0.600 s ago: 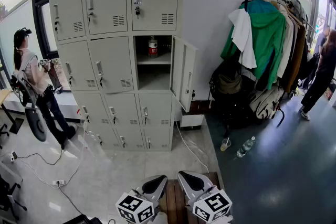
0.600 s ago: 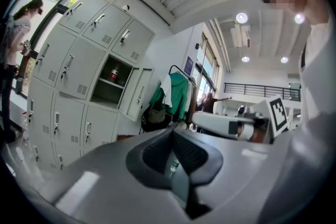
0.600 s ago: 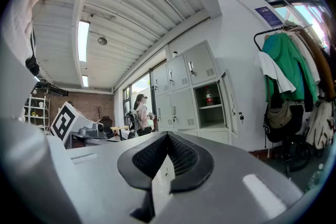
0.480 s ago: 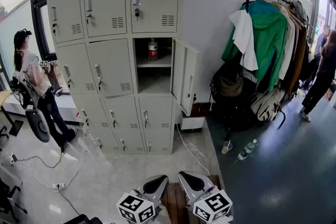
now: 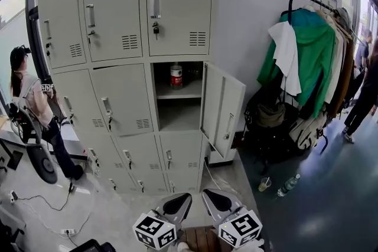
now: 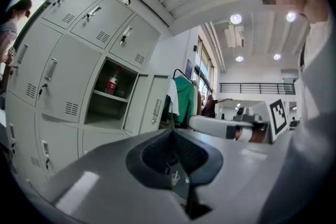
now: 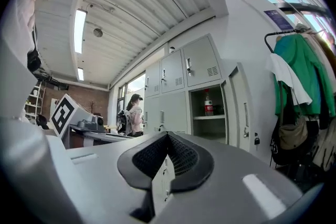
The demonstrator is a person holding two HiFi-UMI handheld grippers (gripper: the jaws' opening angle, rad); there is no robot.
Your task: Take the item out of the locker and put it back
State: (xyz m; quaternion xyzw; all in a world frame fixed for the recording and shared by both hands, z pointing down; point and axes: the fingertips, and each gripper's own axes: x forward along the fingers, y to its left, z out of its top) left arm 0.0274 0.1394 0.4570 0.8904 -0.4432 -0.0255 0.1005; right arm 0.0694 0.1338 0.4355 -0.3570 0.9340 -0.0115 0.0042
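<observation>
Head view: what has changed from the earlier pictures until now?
The camera's wearer has come closer to the locker, which now looks larger. Nothing was gripped or released. The bottle still stands on the shelf, and the door is still open. The left tongs and right tongs stay shut and empty.

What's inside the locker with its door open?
A red-labelled bottle stands on the open locker's upper shelf, with something dark beside it, too dim to name. Below the shelf nothing shows, though the shadowy bottom corners are hard to see.
</observation>
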